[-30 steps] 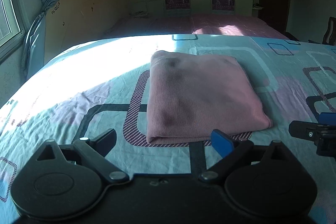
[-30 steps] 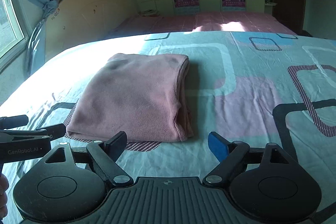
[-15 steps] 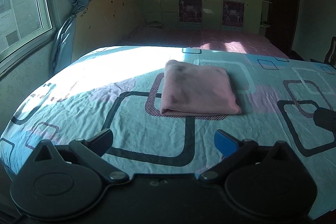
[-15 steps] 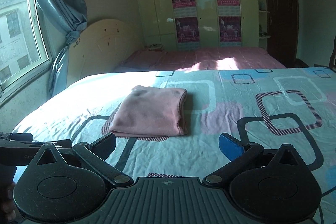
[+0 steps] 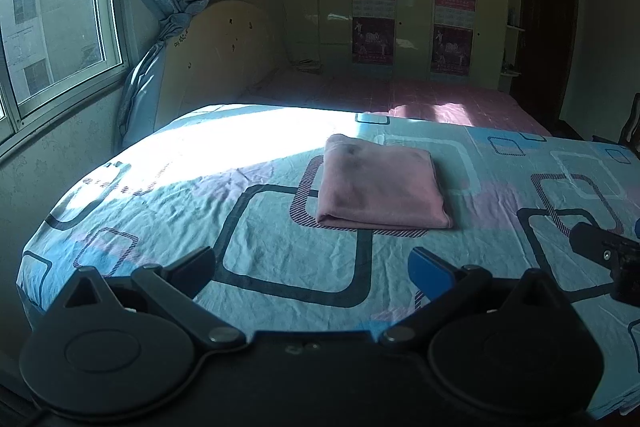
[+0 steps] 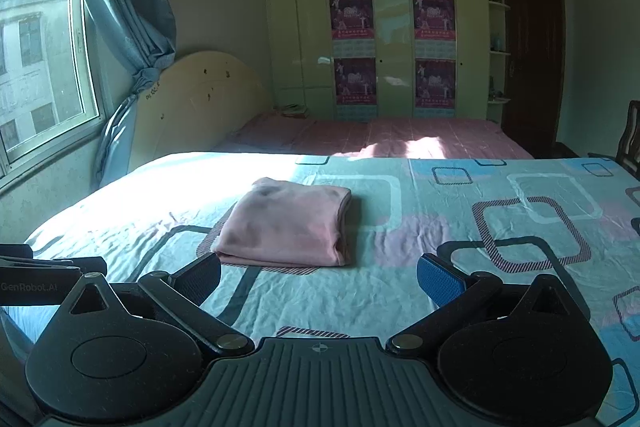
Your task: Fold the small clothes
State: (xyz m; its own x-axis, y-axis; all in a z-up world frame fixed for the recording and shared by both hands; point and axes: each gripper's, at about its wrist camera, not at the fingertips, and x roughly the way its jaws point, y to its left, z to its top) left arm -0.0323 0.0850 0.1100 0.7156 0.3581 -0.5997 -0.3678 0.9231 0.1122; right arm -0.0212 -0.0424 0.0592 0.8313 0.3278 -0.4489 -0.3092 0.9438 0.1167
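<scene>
Both tongs, left (image 5: 314, 265) and right (image 6: 320, 275), gape empty, well short of the folded pink cloth's (image 6: 286, 221) near edge.

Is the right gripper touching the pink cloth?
Apart. The right wrist view shows the open right gripper short of the folded pink cloth, with bare bedsheet between them.

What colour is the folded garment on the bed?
Pink; the folded garment shows best in the right wrist view.

Sunlit window (image 6: 40, 67), blue curtain (image 6: 124, 7), pale wardrobe (image 6: 392, 27), dark door (image 6: 528, 67).
</scene>
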